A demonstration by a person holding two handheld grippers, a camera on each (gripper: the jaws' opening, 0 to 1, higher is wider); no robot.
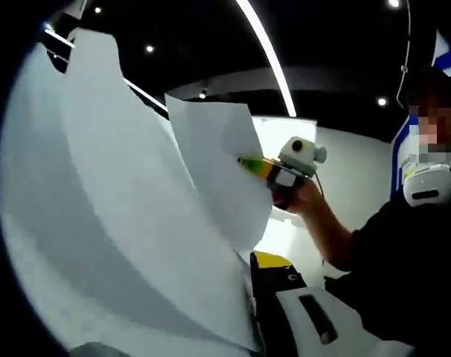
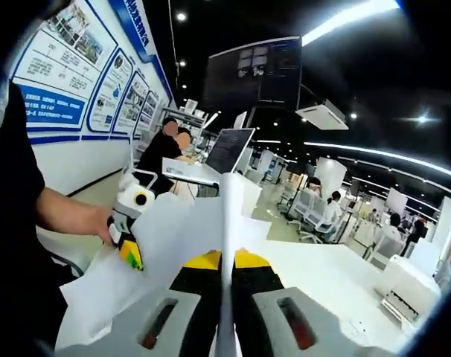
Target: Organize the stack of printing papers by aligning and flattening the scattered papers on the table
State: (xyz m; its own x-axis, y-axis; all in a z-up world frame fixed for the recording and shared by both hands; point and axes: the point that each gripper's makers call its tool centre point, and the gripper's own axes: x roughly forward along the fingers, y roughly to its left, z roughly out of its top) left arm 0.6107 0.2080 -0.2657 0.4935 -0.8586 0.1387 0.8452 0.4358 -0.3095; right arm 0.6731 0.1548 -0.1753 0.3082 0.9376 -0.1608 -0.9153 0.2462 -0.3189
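The person had the sheets of printing paper (image 1: 129, 216) lifted up in the air between the two hand-held tools, not lying on any table. In the left gripper view the white sheets curved across most of the left side, large and bowed, with one smaller sheet standing up behind the rest. The left gripper (image 1: 274, 297) came up at the bottom edge of that stack, its yellow-tipped black jaw pressed right against the paper; its jaws looked closed on the lower edge of the sheets, though the paper hid much of them. Further off in that same view the right gripper (image 1: 257, 165) reached in from the right, its yellow and green tips touching the far edge of the paper, with the person's hand (image 1: 296, 197) wrapped around its handle. In the right gripper view the paper (image 2: 227, 223) ran edge-on straight up the middle, and the right gripper (image 2: 226, 271) was clamped narrowly on it, one yellow-tipped jaw on each side of the sheet. To the left there, the left gripper (image 2: 131, 254) held the loose, fanned sheets, a hand (image 2: 103, 223) on its grip. Behind all this stretched a white table (image 2: 337, 275) and a wall of blue-framed posters (image 2: 84, 82).
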